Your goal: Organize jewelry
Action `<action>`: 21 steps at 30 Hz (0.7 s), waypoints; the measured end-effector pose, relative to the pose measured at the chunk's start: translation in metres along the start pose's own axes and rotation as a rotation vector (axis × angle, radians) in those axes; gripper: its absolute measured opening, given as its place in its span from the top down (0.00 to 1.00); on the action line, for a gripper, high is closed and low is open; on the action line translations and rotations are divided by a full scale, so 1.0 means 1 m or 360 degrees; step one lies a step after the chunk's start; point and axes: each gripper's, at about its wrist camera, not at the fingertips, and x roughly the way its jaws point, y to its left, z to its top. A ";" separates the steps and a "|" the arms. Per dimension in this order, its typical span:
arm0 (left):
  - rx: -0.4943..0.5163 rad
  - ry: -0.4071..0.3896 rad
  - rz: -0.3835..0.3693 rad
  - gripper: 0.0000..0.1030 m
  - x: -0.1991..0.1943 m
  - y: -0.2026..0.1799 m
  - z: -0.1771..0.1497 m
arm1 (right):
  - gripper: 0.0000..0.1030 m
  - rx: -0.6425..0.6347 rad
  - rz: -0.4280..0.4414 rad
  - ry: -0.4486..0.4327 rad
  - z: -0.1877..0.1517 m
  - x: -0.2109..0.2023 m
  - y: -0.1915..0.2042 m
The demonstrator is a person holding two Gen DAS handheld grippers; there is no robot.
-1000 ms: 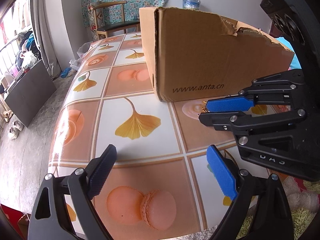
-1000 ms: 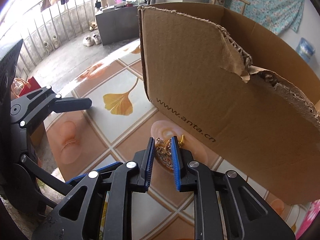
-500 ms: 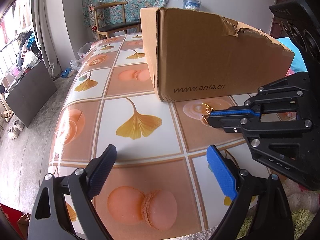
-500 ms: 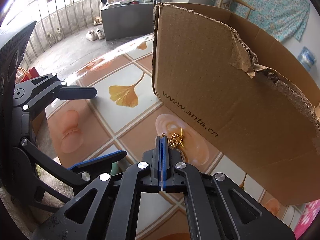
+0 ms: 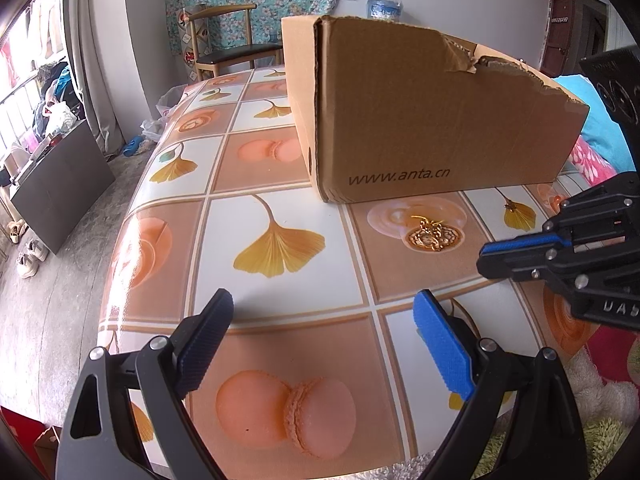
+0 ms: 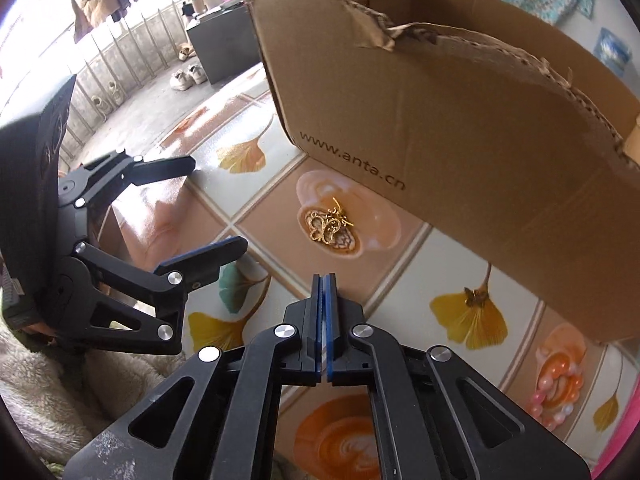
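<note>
Blue-padded right gripper [image 6: 324, 280]: jaws clenched, nothing visible between them, hanging above the worktop [image 6: 256, 208] just short of the earrings [image 6: 329, 229]. Left gripper [image 5: 320, 344]: jaws released wide, empty, low over the near worktop edge. Earrings: tangled gold pair, lying flat on a printed tile, apart from both grippers, just in front of the box [image 6: 460, 120]. One more small gold piece [image 6: 474, 296] sits on a leaf print to the right; pink beads [image 6: 556, 396] farther right. Box: open, torn rim, contents not seen. Step judged: earring pickup, not secured. Next move calls for parting the jaws, descending onto the earrings, closing on metal.
</note>
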 end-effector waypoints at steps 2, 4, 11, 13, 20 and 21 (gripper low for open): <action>-0.0001 0.0000 0.0001 0.13 0.000 0.000 0.000 | 0.88 0.0049 0.0017 -0.0037 0.004 -0.003 -0.006; -0.0001 0.0001 0.0001 0.13 0.000 0.000 0.000 | 0.80 0.0066 0.0007 -0.0072 0.010 -0.002 -0.007; -0.0001 0.0002 0.0002 0.13 0.000 0.000 0.000 | 0.77 -0.0095 -0.0128 -0.0052 0.026 0.023 0.017; -0.0006 0.0001 0.0005 0.13 0.000 0.001 0.000 | 0.87 -0.0141 -0.0148 -0.0054 0.026 0.024 0.024; -0.0023 -0.0006 0.0018 0.13 0.001 0.004 0.001 | 0.91 -0.0096 -0.0112 -0.0051 0.027 0.027 0.021; -0.0023 -0.0006 0.0018 0.13 0.001 0.005 0.001 | 0.91 -0.0094 -0.0109 -0.0048 0.027 0.027 0.020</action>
